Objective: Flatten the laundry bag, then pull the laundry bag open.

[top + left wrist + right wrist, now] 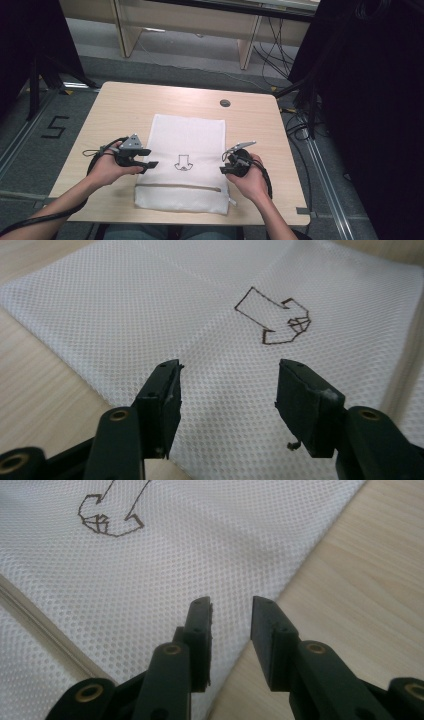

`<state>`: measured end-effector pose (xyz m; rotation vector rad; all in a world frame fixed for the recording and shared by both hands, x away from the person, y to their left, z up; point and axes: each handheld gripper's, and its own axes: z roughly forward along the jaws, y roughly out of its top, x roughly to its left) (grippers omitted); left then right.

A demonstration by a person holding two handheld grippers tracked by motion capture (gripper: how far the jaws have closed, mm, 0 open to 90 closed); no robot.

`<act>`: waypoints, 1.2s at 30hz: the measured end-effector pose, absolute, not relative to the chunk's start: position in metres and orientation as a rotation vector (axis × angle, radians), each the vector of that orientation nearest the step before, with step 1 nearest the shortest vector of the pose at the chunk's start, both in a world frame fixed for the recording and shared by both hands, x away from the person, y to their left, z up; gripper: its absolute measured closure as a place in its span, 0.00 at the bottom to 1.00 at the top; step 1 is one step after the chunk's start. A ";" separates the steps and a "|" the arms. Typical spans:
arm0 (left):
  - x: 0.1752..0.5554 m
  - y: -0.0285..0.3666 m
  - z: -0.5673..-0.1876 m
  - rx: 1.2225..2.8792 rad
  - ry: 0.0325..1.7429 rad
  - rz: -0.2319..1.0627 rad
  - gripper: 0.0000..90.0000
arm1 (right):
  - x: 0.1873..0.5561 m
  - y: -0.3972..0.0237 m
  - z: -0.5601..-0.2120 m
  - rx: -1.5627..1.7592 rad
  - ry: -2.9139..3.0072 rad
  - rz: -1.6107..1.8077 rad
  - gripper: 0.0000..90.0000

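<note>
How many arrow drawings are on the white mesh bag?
1. A single hand-drawn arrow sits near the middle of the white mesh bag, between the left gripper and right gripper.

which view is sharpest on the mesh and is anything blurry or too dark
Left gripper view: mesh bag weave and drawn arrow are crisp. Right gripper view: mesh sharp, claw bases at the bottom edge soft. High view: evenly lit table, soft overall, corners nearly black.
</note>
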<state>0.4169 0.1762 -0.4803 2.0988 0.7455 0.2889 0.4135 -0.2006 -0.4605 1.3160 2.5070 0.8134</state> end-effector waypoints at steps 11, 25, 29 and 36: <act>0.386 0.176 -0.485 2.119 0.715 0.231 0.46 | 0.405 -0.216 -0.456 1.354 2.433 0.846 0.73; 0.388 0.171 -0.491 2.124 0.702 0.219 0.46 | 0.405 -0.224 -0.452 1.377 2.413 0.835 0.72; 0.388 0.170 -0.490 2.106 0.706 0.209 0.46 | 0.404 -0.225 -0.453 1.381 2.432 0.857 0.72; 0.388 0.165 -0.488 2.058 0.726 0.197 0.43 | 0.396 -0.228 -0.453 1.395 2.447 0.889 0.83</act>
